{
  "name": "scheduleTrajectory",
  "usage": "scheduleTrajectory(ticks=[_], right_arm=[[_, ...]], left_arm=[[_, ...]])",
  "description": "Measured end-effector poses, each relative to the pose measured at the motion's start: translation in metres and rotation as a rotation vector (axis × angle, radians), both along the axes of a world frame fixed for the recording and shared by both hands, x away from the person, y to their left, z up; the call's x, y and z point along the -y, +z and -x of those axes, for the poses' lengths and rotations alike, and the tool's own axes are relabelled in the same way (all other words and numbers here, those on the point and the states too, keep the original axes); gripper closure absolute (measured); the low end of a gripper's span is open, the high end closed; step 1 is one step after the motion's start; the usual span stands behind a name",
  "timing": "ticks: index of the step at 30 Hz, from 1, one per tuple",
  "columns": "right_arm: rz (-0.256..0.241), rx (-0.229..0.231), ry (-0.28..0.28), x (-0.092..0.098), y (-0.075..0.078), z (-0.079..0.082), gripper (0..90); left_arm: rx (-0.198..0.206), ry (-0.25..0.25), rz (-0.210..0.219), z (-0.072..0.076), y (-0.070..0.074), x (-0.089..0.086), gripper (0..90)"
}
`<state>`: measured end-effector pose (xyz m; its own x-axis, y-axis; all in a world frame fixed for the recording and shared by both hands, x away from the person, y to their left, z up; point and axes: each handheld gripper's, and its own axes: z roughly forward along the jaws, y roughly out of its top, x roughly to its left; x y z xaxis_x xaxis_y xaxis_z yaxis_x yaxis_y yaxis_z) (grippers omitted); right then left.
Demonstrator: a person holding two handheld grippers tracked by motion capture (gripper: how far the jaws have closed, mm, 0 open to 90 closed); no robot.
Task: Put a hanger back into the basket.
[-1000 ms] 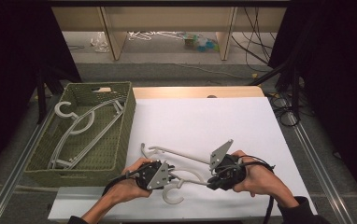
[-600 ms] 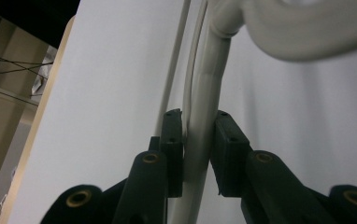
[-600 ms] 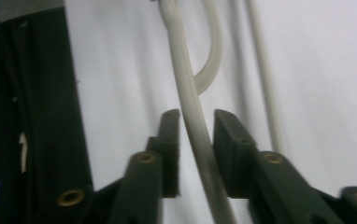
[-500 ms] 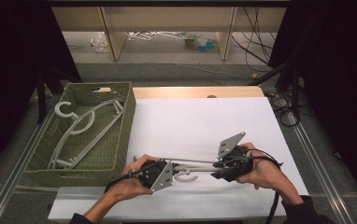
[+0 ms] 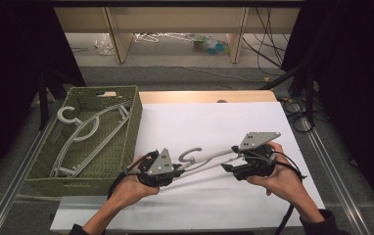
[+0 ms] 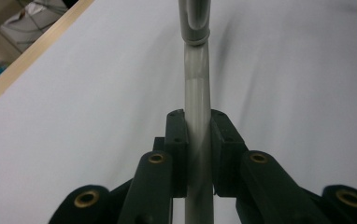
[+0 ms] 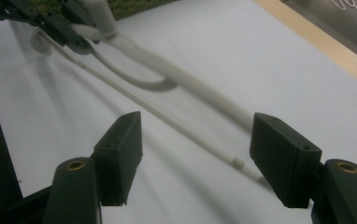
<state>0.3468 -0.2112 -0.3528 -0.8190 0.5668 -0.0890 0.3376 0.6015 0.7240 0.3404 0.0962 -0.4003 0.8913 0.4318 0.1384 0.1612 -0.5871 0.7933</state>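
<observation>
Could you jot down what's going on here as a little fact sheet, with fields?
Work in hand: a grey plastic clothes hanger held above the white table top
Left gripper: jaws shut on a bar of the hanger
Right gripper: jaws open, astride the hanger's thin rod, not gripping it
Green woven basket: left of the white table top, holding more grey hangers
Hands: one on each gripper

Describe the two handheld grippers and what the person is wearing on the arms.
Both the left gripper and the right gripper are black, each topped by a grey three-cornered plate dotted with small holes. Their jaws are blocky black pads on linkage arms with brass-coloured pivot pins. A black cable trails from each toward the person. Dark sleeves show near the bottom edge, leaving the forearms bare.
</observation>
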Motion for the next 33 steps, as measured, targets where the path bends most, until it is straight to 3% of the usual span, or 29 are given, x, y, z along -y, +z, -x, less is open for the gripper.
scheduleTrajectory(ticks=[3,6,9,11,15,22,24,27,33], right_arm=[[-0.053,0.021,0.001,0.004,0.002,0.004,35.0],[-0.096,-0.013,0.008,0.004,-0.004,0.009,33.5],[-0.101,-0.039,0.017,0.003,-0.015,0.012,32.4],[-0.098,-0.05,0.013,0.002,-0.025,0.013,30.1],[-0.114,-0.07,0.026,0.002,-0.041,0.016,29.0],[-0.088,-0.104,0.057,-0.001,-0.054,0.02,28.4],[-0.088,-0.104,0.058,-0.001,-0.055,0.02,28.4],[-0.087,-0.11,0.051,-0.001,-0.055,0.021,28.0],[-0.093,-0.099,0.052,0.001,-0.055,0.021,28.0]], left_arm=[[-0.052,0.069,0.069,-0.003,0.011,-0.011,79.1],[-0.076,0.107,0.123,-0.005,0.021,-0.023,79.1],[-0.071,0.138,0.159,-0.005,0.031,-0.031,79.2],[-0.091,0.151,0.187,-0.005,0.037,-0.038,79.2],[-0.127,0.163,0.282,-0.001,0.058,-0.055,79.2],[-0.105,0.18,0.367,0.004,0.107,-0.088,79.1],[-0.069,0.192,0.366,0.004,0.12,-0.099,79.2],[-0.045,0.246,0.368,0.0,0.133,-0.118,79.2],[-0.034,0.383,0.335,-0.019,0.132,-0.152,79.1]])
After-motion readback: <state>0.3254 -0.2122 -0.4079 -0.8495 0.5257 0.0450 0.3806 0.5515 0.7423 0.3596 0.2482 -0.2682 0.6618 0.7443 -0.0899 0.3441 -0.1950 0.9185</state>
